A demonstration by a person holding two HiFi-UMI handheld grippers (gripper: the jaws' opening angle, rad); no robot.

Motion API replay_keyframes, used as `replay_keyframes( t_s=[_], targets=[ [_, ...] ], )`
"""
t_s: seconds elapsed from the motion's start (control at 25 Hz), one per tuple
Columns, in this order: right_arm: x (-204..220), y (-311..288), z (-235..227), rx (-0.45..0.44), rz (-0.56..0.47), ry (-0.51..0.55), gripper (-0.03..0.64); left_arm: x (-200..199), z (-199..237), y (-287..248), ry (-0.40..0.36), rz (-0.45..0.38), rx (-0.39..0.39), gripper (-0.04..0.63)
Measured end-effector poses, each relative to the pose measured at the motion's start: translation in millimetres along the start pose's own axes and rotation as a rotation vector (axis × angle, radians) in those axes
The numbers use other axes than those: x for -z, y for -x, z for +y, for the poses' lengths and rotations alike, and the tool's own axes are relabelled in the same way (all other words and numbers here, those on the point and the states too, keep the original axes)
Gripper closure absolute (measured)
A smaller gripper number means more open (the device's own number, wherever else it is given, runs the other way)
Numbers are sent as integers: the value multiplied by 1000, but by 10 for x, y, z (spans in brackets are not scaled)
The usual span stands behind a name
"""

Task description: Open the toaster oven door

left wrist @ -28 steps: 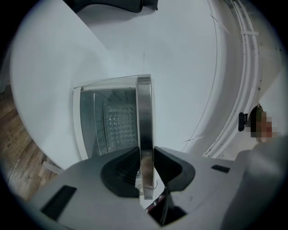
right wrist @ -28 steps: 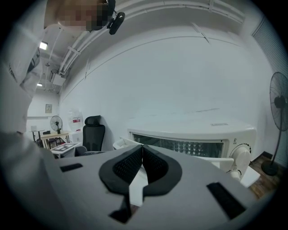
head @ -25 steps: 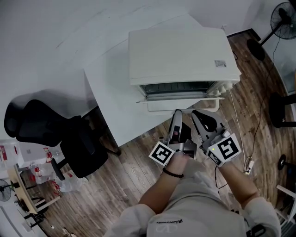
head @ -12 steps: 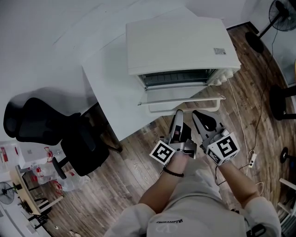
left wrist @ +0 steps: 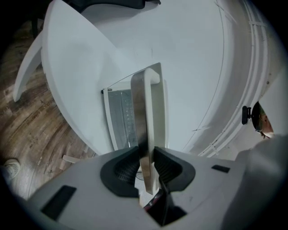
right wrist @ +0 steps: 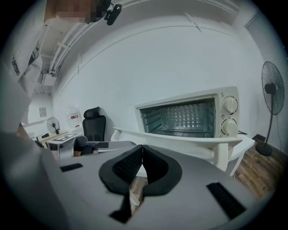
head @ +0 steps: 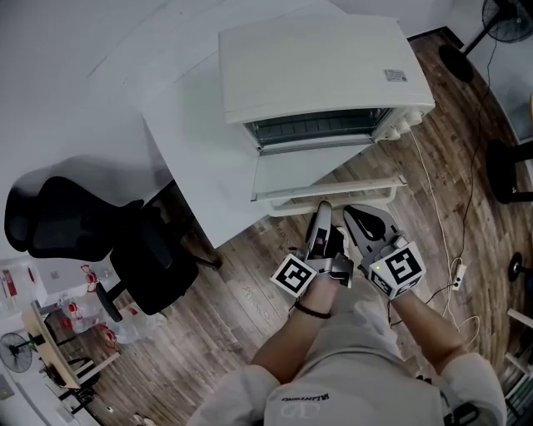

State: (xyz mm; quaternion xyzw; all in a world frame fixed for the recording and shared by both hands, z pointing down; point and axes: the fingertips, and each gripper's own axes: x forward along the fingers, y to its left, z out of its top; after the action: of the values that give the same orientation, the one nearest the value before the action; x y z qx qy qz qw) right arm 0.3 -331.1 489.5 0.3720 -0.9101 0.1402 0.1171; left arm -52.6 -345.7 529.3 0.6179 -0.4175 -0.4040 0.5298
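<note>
The white toaster oven stands on a white table. Its glass door hangs down and open toward me, and the wire rack shows inside. My left gripper is shut on the door's handle bar. In the left gripper view the pads pinch the handle from both sides. My right gripper hovers just right of the left one, below the handle. Its jaws are pressed together with nothing between them. It looks up at the open oven and its knobs.
A black office chair stands left of the table on the wood floor. A cord runs from the oven down to a power strip at the right. A standing fan is at the far right corner.
The oven door has swung further down and open, with the left gripper still on its handle. Both grippers have sunk a little, and the right one stays shut beside the left.
</note>
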Motion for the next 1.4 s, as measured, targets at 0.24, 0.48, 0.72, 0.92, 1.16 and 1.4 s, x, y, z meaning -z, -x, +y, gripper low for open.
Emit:
replay_keyframes(
  t_s=[0.24, 0.48, 0.72, 0.92, 1.16, 1.4],
  targets=[
    [223, -34, 48, 0, 27, -33, 600, 101, 288, 163, -15, 29, -66, 495],
    [542, -75, 131, -16, 85, -58, 600, 156, 541, 278, -32, 54, -113, 499],
    [883, -147, 156, -27, 127, -91, 600, 220, 767, 346, -38, 76, -157, 503],
    [1048, -217, 179, -34, 143, -110, 600, 246, 989, 410, -60, 85, -187, 506],
    [1282, -253, 194, -46, 173, -117, 600, 291, 1160, 416, -48, 81, -185, 508],
    [1496, -366, 238, -49, 191, -127, 600, 235, 1416, 468, -61, 86, -215, 508]
  ],
)
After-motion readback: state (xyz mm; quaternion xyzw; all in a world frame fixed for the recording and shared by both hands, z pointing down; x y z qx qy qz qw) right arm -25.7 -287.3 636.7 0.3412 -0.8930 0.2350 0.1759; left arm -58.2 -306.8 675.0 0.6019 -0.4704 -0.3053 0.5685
